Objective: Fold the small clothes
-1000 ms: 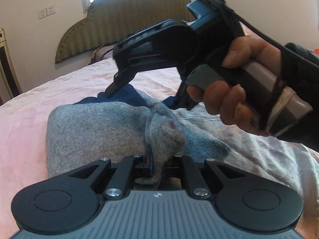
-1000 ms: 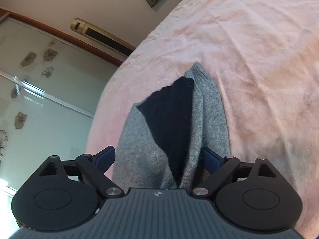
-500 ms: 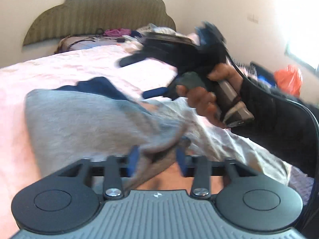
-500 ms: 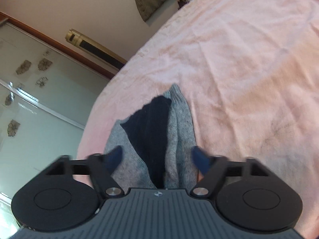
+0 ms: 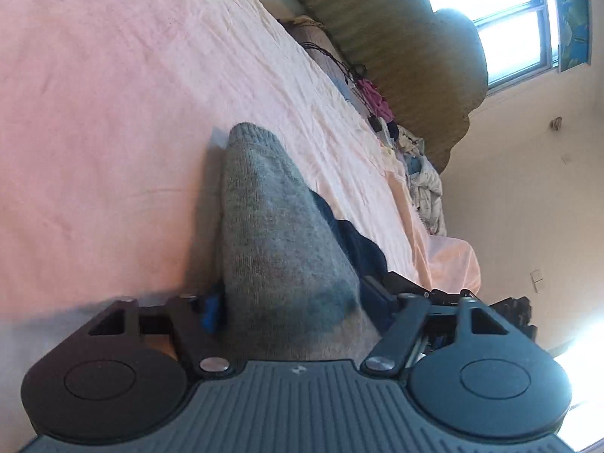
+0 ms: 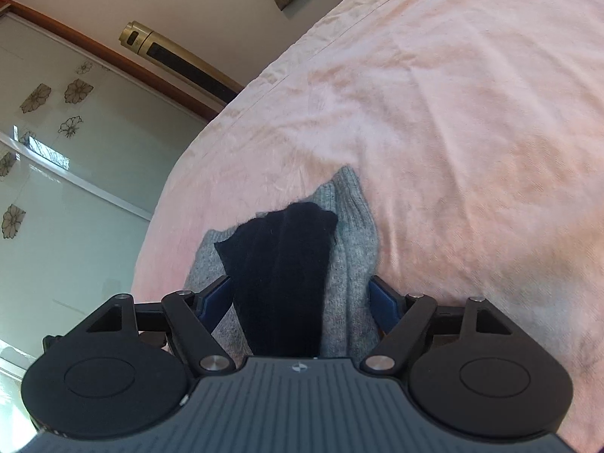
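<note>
Both claws, left (image 5: 290,302) and right (image 6: 300,302), released, straddle grey sock (image 5: 271,234).

No legible text, number or brand name appears in either of my views. The only marking is a small emblem without letters on the ribbed housing of my left gripper (image 5: 289,311) and my right gripper (image 6: 298,298).

I'm over a bed spread with a wrinkled pink sheet (image 5: 132,75). At its head stands a scalloped olive headboard (image 5: 415,56), with a pile of loose clothes (image 5: 422,185) against it. A bright window (image 5: 502,11) is set in the cream wall (image 5: 528,196). Elsewhere, frosted glass panels with flower decals (image 6: 56,143) stand near a gold standing air conditioner (image 6: 177,60).
</note>
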Demonstrator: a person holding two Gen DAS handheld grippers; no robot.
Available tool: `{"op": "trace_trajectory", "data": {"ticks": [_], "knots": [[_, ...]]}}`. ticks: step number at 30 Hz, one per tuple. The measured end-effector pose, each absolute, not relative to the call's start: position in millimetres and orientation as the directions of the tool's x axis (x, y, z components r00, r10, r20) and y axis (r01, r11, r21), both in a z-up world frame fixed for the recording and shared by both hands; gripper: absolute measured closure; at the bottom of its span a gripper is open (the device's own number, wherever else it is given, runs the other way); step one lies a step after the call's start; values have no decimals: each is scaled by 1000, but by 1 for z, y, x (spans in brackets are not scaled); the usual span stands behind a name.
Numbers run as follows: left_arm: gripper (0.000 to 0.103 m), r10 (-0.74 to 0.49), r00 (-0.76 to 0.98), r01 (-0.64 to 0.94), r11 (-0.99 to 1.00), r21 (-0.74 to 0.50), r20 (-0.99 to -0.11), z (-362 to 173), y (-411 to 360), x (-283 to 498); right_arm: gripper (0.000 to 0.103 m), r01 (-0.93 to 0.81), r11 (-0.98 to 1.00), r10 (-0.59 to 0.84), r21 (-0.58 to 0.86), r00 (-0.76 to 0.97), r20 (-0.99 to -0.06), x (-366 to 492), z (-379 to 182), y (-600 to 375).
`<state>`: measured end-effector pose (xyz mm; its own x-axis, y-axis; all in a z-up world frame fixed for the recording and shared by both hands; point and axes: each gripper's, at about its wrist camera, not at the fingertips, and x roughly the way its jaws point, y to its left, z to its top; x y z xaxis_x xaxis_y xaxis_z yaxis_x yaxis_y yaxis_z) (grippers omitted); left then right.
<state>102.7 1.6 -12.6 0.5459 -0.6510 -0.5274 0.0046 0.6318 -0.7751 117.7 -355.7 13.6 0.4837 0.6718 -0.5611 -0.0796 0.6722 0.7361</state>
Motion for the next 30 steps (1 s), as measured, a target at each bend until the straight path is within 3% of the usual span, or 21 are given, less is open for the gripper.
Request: {"op": "trace_trajectory", "data": {"ticks": [1, 2, 4, 10, 15, 17, 18, 19, 22, 26, 29, 30], "knots": [[69, -632, 537, -8, 659, -752, -559, -14, -4, 107, 31, -82, 681, 665, 728, 484, -568, 118, 15, -352], [70, -625, 544, -5, 665, -746, -560, -12, -5, 108, 38, -82, 700, 650, 710, 486, -585, 119, 16, -349], [76, -603, 554, 22, 700, -714, -574, -5, -8, 105, 72, -75, 742, 610, 666, 487, -625, 119, 17, -345], [79, -555, 630, 133, 767, -628, -544, 43, 14, 87, 78, -158, 721, 642, 674, 519, -565, 107, 40, -333], [71, -399, 714, 117, 878, -464, -575, 78, 51, 115, 77, -225, 639, 719, 735, 514, -468, 126, 60, -298], [65, -329, 680, 38, 908, -416, -656, 69, 63, 128, 64, -190, 628, 719, 755, 514, -468, 138, 56, -287], [62, -309, 655, -5, 911, -413, -690, 63, 70, 126, 42, -151, 638, 700, 756, 524, -486, 142, 53, -283], [60, -314, 643, -14, 907, -421, -698, 58, 79, 116, 30, -127, 643, 688, 755, 529, -497, 141, 51, -280], [43, -402, 619, 10, 863, -505, -674, 40, 105, 70, 31, -168, 638, 719, 752, 480, -502, 118, 49, -275], [43, -537, 580, -23, 741, -672, -612, 8, 115, 25, 29, -185, 669, 720, 720, 403, -565, 76, 33, -273], [45, -547, 590, 8, 739, -673, -594, 7, 103, 11, 31, -180, 635, 755, 751, 350, -554, 55, 20, -263], [70, -542, 583, 14, 751, -660, -605, 9, 97, 12, 36, -196, 629, 762, 753, 350, -545, 50, 19, -258]]}}
